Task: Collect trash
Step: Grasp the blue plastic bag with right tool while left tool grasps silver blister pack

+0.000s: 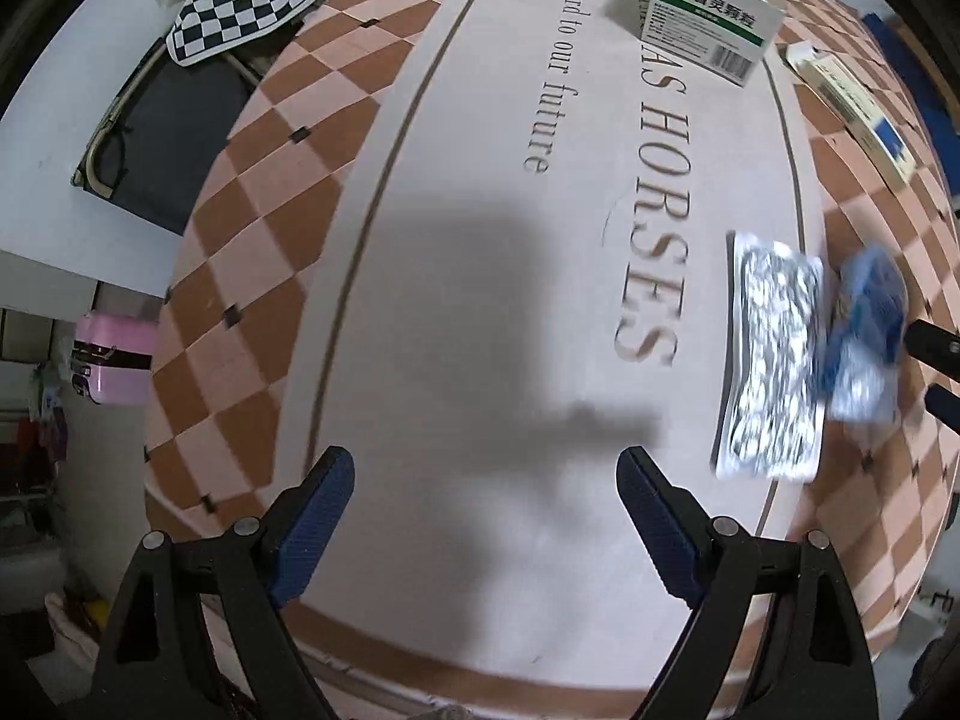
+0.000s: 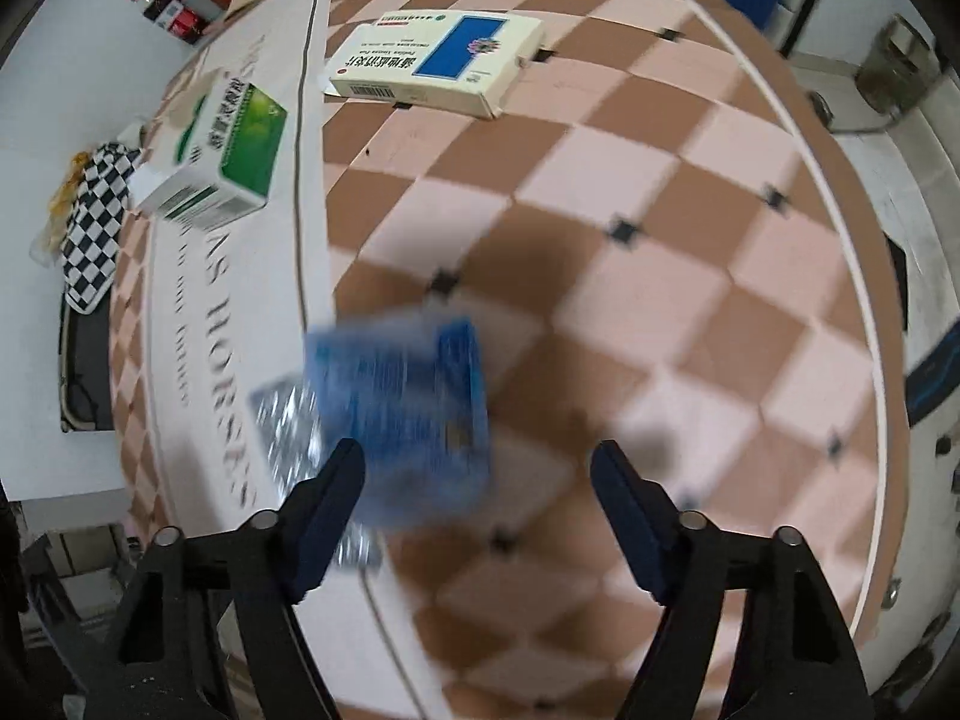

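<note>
A silver foil blister pack (image 1: 771,360) lies on the patterned table. A blue, blurred wrapper (image 1: 864,330) sits just right of it; it also shows in the right wrist view (image 2: 408,420), with the blister pack (image 2: 288,426) partly under it. My left gripper (image 1: 486,516) is open and empty over the pale centre strip, left of the blister pack. My right gripper (image 2: 480,510) is open, its left finger (image 2: 327,516) beside the blue wrapper's near edge. Its fingertips (image 1: 936,348) show at the right edge of the left wrist view.
A green-and-white medicine box (image 1: 708,18) (image 2: 222,162) stands on the centre strip farther away. A cream box with a blue panel (image 2: 438,60) (image 1: 852,114) lies on the checkered part. A checkered cloth (image 1: 252,0) and a pink case (image 1: 114,360) lie off the table's left side.
</note>
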`<state>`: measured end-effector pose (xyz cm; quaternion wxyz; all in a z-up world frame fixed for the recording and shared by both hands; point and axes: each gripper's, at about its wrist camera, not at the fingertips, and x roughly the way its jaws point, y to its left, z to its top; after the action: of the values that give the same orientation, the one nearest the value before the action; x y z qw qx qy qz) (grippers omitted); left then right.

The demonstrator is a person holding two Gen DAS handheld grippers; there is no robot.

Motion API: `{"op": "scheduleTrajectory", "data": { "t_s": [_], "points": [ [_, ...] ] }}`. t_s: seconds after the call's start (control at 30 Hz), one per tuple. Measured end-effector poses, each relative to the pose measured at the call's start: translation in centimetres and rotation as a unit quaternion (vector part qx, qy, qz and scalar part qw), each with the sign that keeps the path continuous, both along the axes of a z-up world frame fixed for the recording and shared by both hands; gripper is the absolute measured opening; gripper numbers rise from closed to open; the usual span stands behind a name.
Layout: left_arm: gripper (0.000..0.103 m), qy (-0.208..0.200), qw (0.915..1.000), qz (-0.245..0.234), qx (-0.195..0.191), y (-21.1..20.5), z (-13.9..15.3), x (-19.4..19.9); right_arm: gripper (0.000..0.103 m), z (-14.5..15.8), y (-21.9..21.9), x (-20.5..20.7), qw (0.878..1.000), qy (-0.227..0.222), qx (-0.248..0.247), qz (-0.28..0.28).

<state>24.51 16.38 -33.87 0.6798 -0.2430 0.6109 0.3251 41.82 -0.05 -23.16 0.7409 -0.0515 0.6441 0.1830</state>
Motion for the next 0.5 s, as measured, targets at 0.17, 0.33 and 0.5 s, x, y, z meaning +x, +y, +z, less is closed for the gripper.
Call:
{"op": "scheduleTrajectory", "data": {
  "t_s": [0.17, 0.33, 0.5],
  "points": [
    [0.089, 0.007, 1.0000, 0.007, -0.001, 0.6, 0.0, 2.0, 0.035, -1.2, 2.7, 1.3, 0.999, -0.016, -0.006, 0.033],
    [0.089, -0.008, 0.9996, -0.015, -0.022, -0.4, 0.6, 4.7, 0.011, -0.4, 2.8, 1.2, 0.997, -0.036, -0.017, 0.061],
    [0.089, -0.027, 0.9954, -0.055, -0.074, -2.6, 0.3, 8.5, 0.010, 1.1, -0.8, 1.9, 0.997, -0.043, -0.022, 0.052]
  ]
}}
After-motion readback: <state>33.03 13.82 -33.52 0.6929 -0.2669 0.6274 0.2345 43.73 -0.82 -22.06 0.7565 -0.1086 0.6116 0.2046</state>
